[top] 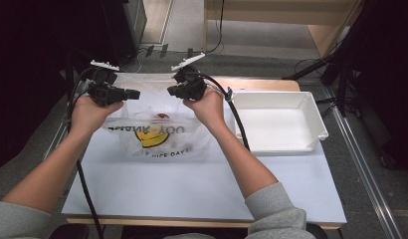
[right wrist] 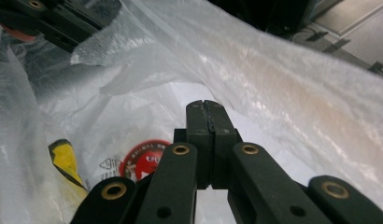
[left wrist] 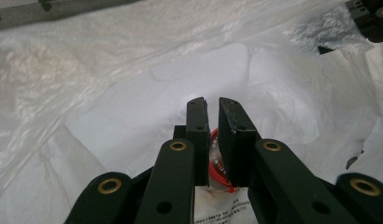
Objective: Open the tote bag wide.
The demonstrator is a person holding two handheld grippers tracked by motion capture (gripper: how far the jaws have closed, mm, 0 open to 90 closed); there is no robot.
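Note:
A clear plastic bag (top: 157, 134) with a yellow smiley print lies on the white table, its mouth lifted at the far side. My left gripper (top: 135, 93) and right gripper (top: 170, 90) face each other at that raised rim, a short gap apart. In the left gripper view the jaws (left wrist: 213, 105) stand nearly together with the bag's film (left wrist: 110, 93) all round. The right gripper (right wrist: 208, 106) has its jaws pressed flat together amid the film (right wrist: 297, 84). Inside the bag lies a small red-lidded container (top: 162, 116) (left wrist: 216, 158) (right wrist: 145, 158).
A white rectangular tray (top: 279, 122) stands to the right of the bag, near the table's right edge. Bare white tabletop (top: 192, 189) stretches in front of the bag. Black cables trail from both grippers along the forearms. Dark equipment stands at the far left.

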